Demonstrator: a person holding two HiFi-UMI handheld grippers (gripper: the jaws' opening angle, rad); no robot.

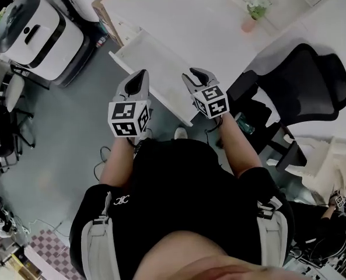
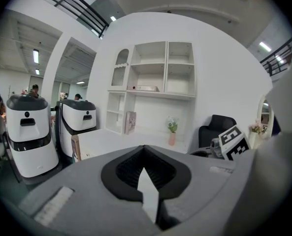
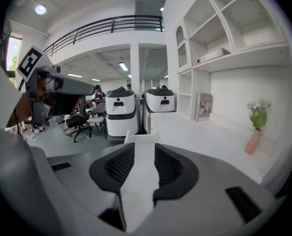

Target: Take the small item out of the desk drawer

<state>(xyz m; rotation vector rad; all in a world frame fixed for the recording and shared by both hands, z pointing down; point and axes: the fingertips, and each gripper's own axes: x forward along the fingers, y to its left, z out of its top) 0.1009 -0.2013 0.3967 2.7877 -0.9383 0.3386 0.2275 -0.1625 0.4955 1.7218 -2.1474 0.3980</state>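
Observation:
A white desk drawer (image 1: 156, 69) stands pulled open from the white desk (image 1: 190, 16), just in front of me. Its visible floor looks bare; I see no small item in any view. My left gripper (image 1: 140, 74) hovers over the drawer's near left part with its fingertips together and nothing in it (image 2: 145, 147). My right gripper (image 1: 195, 73) hovers over the near right part. In the right gripper view its jaws (image 3: 145, 146) stand apart, nothing is between them, and the drawer's end (image 3: 142, 138) shows beyond the gap.
A pink vase with a plant (image 1: 252, 15) stands on the desk's far right. A black office chair (image 1: 304, 80) is to my right. White wheeled machines (image 1: 38, 31) stand left of the desk. Cables lie on the floor near my feet.

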